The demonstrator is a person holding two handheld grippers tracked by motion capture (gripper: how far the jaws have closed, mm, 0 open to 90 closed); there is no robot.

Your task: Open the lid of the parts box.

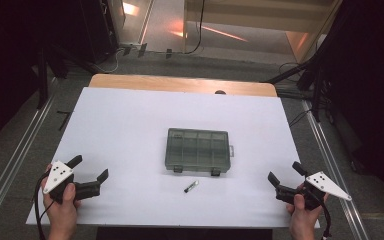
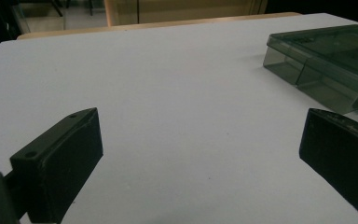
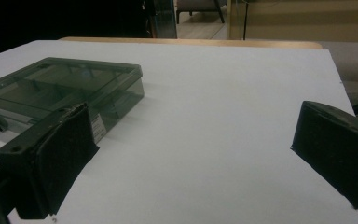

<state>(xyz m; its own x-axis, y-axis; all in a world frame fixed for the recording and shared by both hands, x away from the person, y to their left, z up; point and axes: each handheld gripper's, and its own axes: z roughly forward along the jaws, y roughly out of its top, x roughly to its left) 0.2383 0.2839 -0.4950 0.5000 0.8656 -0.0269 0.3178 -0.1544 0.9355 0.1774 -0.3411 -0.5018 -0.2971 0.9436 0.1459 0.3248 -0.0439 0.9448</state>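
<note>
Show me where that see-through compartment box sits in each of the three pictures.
High view: the compartment box lies closed at the middle of the white table.
Left gripper view: at the upper right edge.
Right gripper view: at the upper left, behind the near jaw.
Shared landmark: the table's wooden far edge.

No text, brand or number can be read anywhere. A small pale label sits on the side wall of the compartment box (image 3: 97,127), but its print is too blurred to make out.
</note>
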